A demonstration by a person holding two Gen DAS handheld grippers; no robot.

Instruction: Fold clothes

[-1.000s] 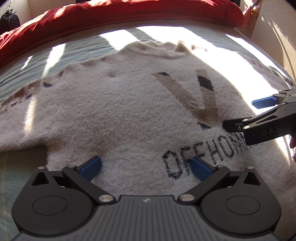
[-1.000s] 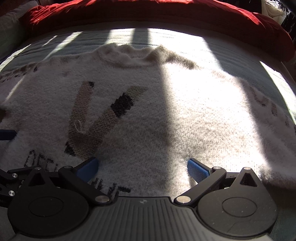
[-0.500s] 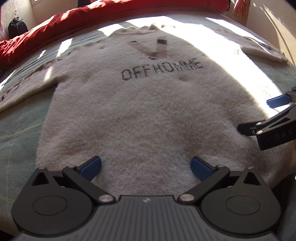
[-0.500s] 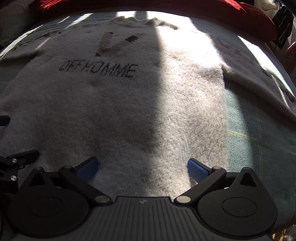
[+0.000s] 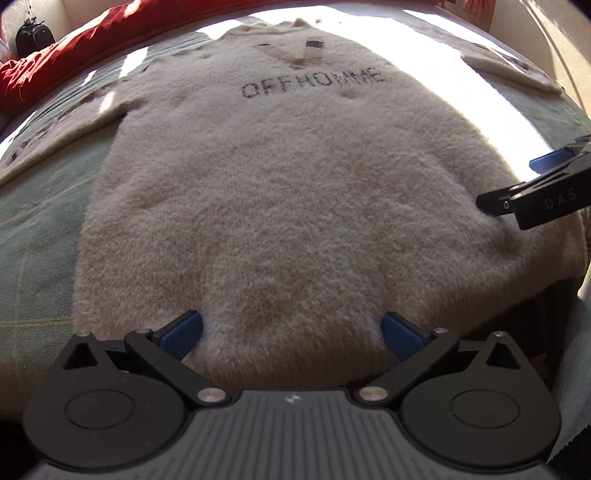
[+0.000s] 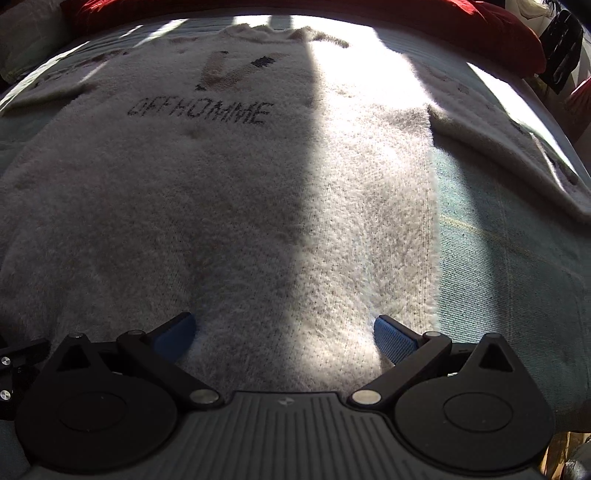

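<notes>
A fuzzy cream sweater [image 5: 280,177] with a brown V and dark "OFFHOMME" lettering lies flat, front up, on a bed, both sleeves spread out to the sides. My left gripper [image 5: 291,334] hovers open over the hem, blue pads wide apart, nothing between them. My right gripper [image 6: 284,336] is open over the hem near the sweater's [image 6: 236,192] right side seam. The right gripper [image 5: 532,184] also shows at the right edge of the left wrist view, over the sweater's right lower part.
A pale green bedspread [image 6: 502,258] lies under the sweater. A red blanket [image 5: 62,48] runs along the far side of the bed. A dark object [image 5: 31,31] sits at the far left; the bed edge drops off at the right [image 5: 565,295].
Both grippers have pulled back from the chest area toward the hem, so the whole sweater shows now. Both stayed open; the sweater has not moved.
</notes>
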